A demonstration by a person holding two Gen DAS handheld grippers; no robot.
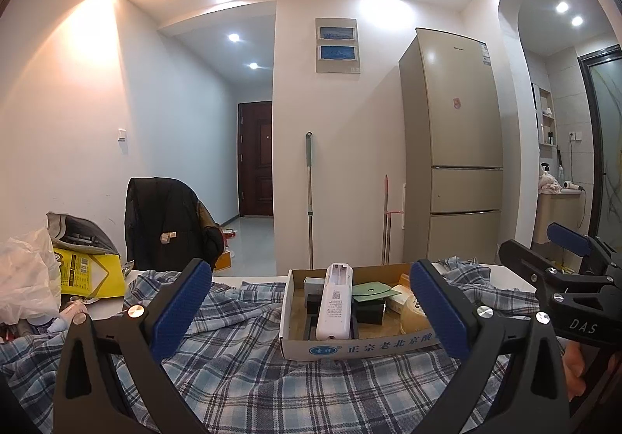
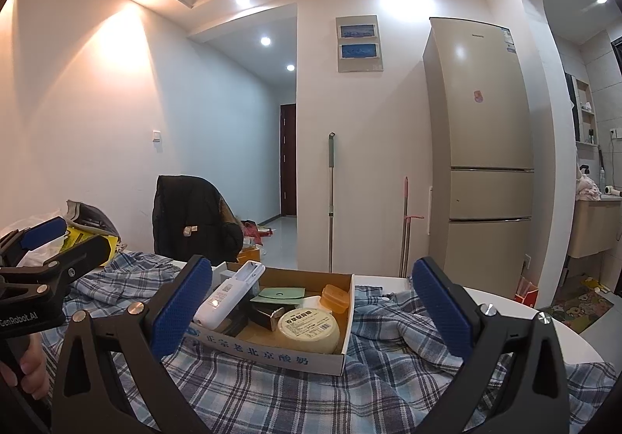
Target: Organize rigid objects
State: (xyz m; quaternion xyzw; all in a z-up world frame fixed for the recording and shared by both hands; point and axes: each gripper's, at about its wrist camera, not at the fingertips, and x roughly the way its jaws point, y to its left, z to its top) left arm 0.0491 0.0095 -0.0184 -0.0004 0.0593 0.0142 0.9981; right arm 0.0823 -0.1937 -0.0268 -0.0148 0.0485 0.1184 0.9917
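A shallow cardboard box (image 1: 357, 348) (image 2: 280, 354) with blue print lies on a plaid cloth (image 1: 252, 375) (image 2: 388, 375) in front of both grippers. Inside lie a white remote (image 1: 334, 304) (image 2: 229, 296), a green card (image 1: 371, 291) (image 2: 278, 295), a round pale-yellow tub (image 2: 309, 329) (image 1: 412, 315), a small orange container (image 2: 335, 298) and a black block (image 1: 369, 311). My left gripper (image 1: 311, 311) stands open, short of the box. My right gripper (image 2: 311, 311) is open too, nothing between its fingers. Each gripper shows at the other view's edge.
At the table's left sit a white plastic bag (image 1: 27, 278), a yellow packet (image 1: 89, 272) and a grey pouch (image 1: 77, 234). A chair with a dark jacket (image 1: 167, 224) stands behind. A fridge (image 1: 455, 162) and mop poles (image 1: 310, 201) line the far wall.
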